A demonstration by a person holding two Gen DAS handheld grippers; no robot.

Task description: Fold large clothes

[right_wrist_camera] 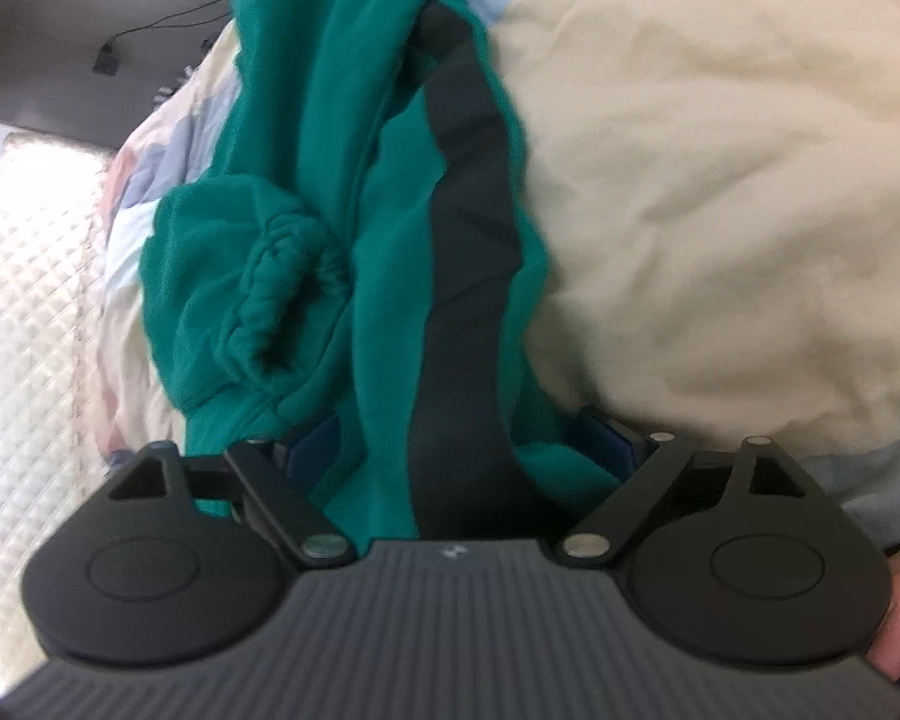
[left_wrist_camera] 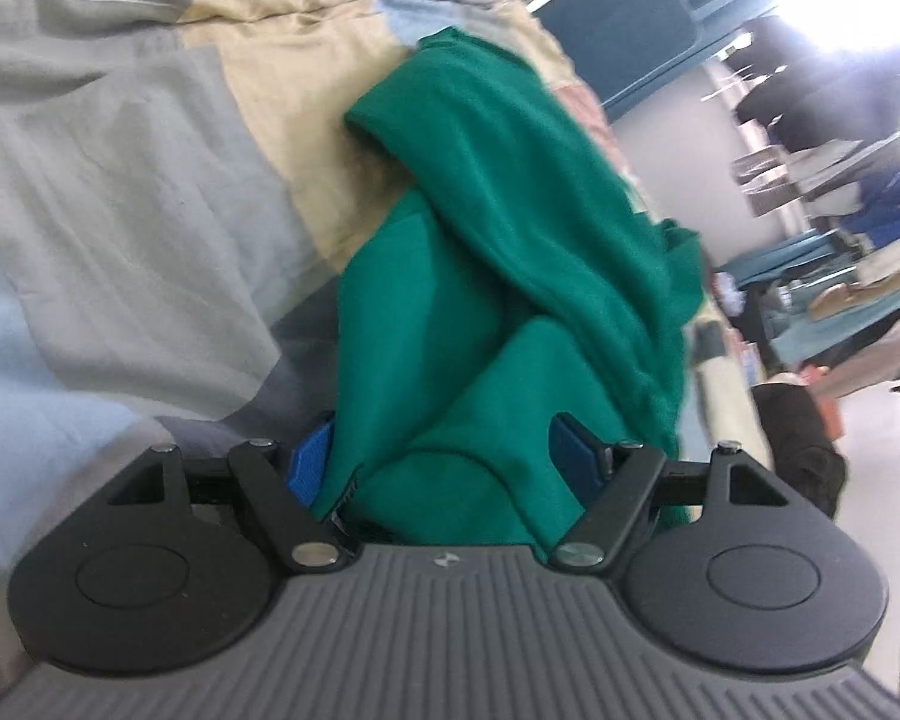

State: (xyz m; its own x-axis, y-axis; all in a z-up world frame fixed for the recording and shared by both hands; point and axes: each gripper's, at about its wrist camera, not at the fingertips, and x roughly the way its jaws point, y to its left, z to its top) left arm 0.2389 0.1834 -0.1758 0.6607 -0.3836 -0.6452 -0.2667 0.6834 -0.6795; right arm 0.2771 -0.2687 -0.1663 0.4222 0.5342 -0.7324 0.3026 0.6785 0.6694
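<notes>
The green garment [left_wrist_camera: 510, 252] lies bunched on a bed, on a patchwork bedspread [left_wrist_camera: 120, 192] of grey, pale blue and cream panels, and its near end runs straight in between the blue fingers of both tools.

In the left wrist view, the left hand-held gripper [left_wrist_camera: 444, 459] stands spread wide, one blue finger [left_wrist_camera: 309, 468] to the left of the cloth and the other at its right edge. Folded layers of green fabric fill the whole gap and reach back to the tool's body; whether the pads actually press on the cloth cannot be told. From there the garment stretches away to the far right in thick, twisted folds, close to the bed's right edge. Beyond that edge, blurred furniture and bright light show.

In the right wrist view, the right hand-held gripper [right_wrist_camera: 462, 450] is likewise splayed wide with fabric packed between its fingers, including a black stripe [right_wrist_camera: 468, 228] that runs along the garment away from the tool. Here too a firm clasp cannot be confirmed. To the left of the stripe, an elastic gathered cuff [right_wrist_camera: 282, 294] sits curled on the heap. A cream panel of the bedspread lies to the right, and a white quilted mattress [right_wrist_camera: 24, 312] to the left.
</notes>
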